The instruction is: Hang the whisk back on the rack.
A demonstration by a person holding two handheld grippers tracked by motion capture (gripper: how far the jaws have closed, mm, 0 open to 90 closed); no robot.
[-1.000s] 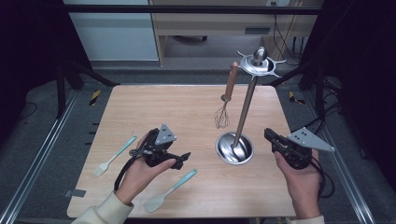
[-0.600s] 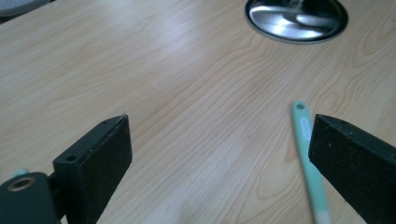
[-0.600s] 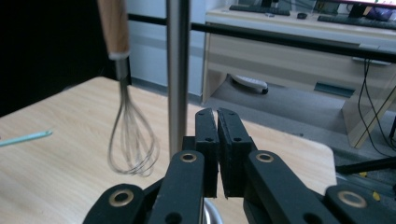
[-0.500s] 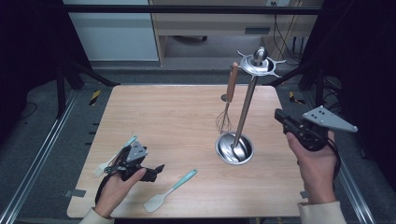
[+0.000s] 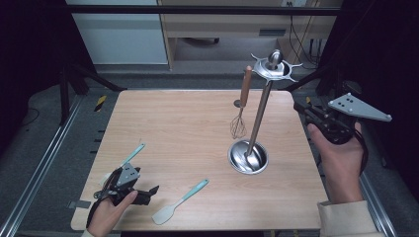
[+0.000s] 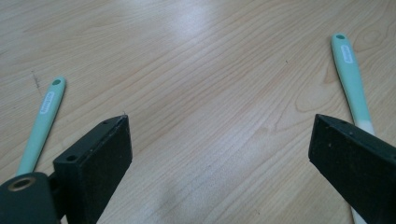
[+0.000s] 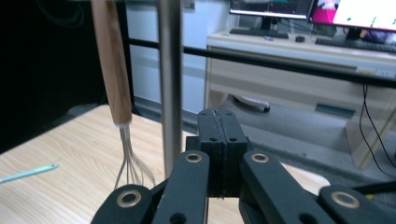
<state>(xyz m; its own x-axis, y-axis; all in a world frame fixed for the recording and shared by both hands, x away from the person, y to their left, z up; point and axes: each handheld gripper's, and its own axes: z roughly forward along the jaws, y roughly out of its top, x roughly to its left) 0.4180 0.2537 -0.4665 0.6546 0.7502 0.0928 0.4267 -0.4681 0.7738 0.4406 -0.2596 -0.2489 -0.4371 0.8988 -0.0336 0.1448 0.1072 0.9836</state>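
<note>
step: lining up a pickup | left gripper (image 5: 148,190) low, jaws apart, between two spatulas left of the rack (image 5: 249,157) | right gripper (image 5: 301,107) pinched together, empty | next: pick one spatula (image 5: 179,201), close on handle

The high view looks forward and down from above the near edge of the table (image 5: 197,118), taking in its whole top. The left gripper view sits low over the wood, facing along its spread fingers (image 6: 98,163). The right gripper view looks level past its closed fingers (image 7: 219,140) at the whisk (image 7: 112,70), shared with the high view.
</note>
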